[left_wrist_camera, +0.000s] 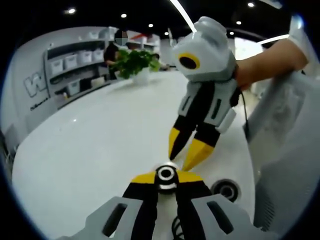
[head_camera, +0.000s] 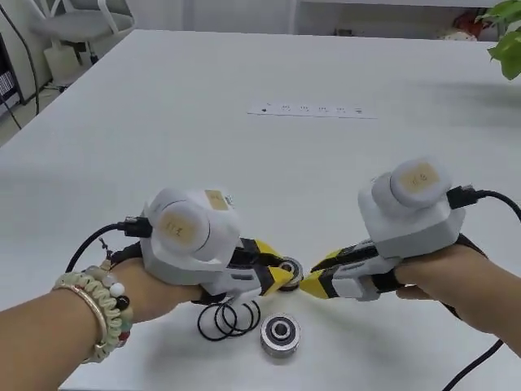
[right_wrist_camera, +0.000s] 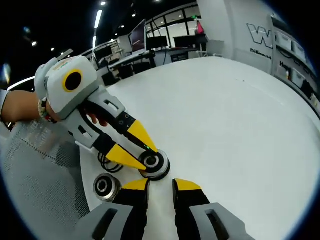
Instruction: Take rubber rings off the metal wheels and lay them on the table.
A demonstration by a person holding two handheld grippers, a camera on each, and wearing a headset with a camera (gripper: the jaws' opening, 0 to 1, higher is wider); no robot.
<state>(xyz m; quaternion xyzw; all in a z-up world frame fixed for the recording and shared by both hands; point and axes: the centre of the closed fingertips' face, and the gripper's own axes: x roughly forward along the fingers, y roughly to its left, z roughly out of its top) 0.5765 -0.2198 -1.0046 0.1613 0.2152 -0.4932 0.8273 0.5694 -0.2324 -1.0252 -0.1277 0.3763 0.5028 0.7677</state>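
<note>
My left gripper point(head_camera: 278, 274) has its jaws pinching a metal wheel point(head_camera: 291, 268) by its sides, just above the surface point(head_camera: 244, 163); my right gripper point(head_camera: 313, 283) faces it with jaws slightly spread on nothing, tips just beside the wheel's rim. I judge the wheel heavy, hard and slick, so a firm side pinch suits it; a ring on it would be thin, soft and stretchy, best caught at the outer edge with one tip and peeled off; from here I cannot quite tell whether a dark ring sits on this wheel. A few loose rubber rings point(head_camera: 229, 319) lie overlapping below the left gripper, with a second wheel point(head_camera: 280, 333) just beside them; the near edge is close to me, while the far surface lies wide open for laying rings.
</note>
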